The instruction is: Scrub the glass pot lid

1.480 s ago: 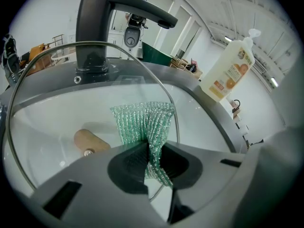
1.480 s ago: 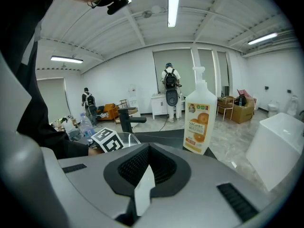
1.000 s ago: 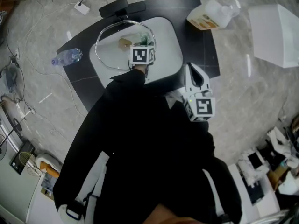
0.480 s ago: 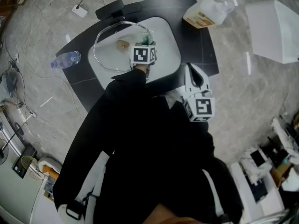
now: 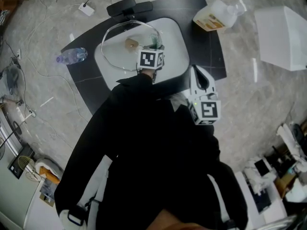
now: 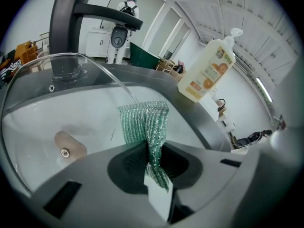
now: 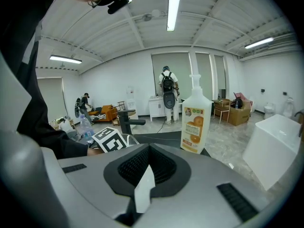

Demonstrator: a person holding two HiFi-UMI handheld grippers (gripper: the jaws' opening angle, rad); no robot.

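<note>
The glass pot lid (image 5: 125,46) lies in the white sink basin (image 5: 175,47), its brown knob (image 5: 131,43) showing through the glass. My left gripper (image 6: 153,163) is shut on a green scrubbing cloth (image 6: 145,122), which hangs against the lid's glass (image 6: 42,84) near its rim. From above, the left gripper's marker cube (image 5: 151,59) sits over the lid's right edge. My right gripper (image 7: 142,194) is shut with nothing in it, held up over the black counter (image 5: 211,56) to the right of the basin, away from the lid.
A black faucet (image 5: 128,7) stands at the basin's far side. An orange-label soap bottle (image 5: 218,15) stands at the counter's back right, a plastic water bottle (image 5: 72,56) lies at its left, and a white box (image 5: 283,35) sits far right. Cables run across the floor on the left.
The left gripper with the cloth has shifted slightly across the lid, and the lid has moved a little in the basin. The right gripper has stayed put.
</note>
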